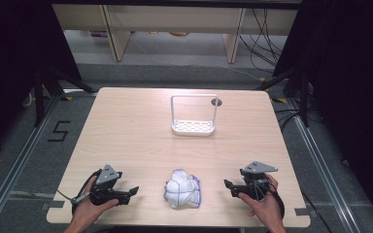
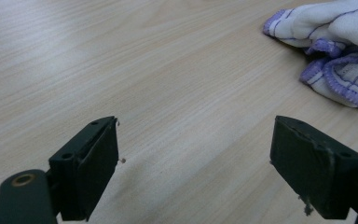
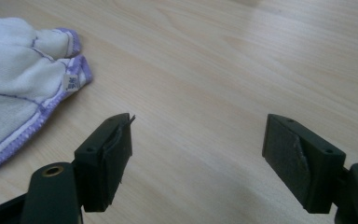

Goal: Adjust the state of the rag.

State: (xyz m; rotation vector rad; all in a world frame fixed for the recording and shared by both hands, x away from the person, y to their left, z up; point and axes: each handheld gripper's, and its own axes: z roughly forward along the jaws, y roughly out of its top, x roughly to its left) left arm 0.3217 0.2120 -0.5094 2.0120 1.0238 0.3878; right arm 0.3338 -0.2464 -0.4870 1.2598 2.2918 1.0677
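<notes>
Now we hold both grippers low over the table (image 1: 141, 141), near its front edge. Our left gripper (image 2: 196, 154) has its jaws spread wide, gripping nothing; our right gripper (image 3: 198, 154) likewise gapes empty. Between them, touching neither, lies the crumpled cloth (image 1: 182, 188), with the rack (image 1: 193, 127) well beyond.

even overhead light, soft glare

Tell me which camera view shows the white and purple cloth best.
The high view: the whole crumpled cloth lies on the table between both grippers. The left gripper view shows a part at its upper right edge; the right gripper view shows a part with a small label at its left edge.
</notes>
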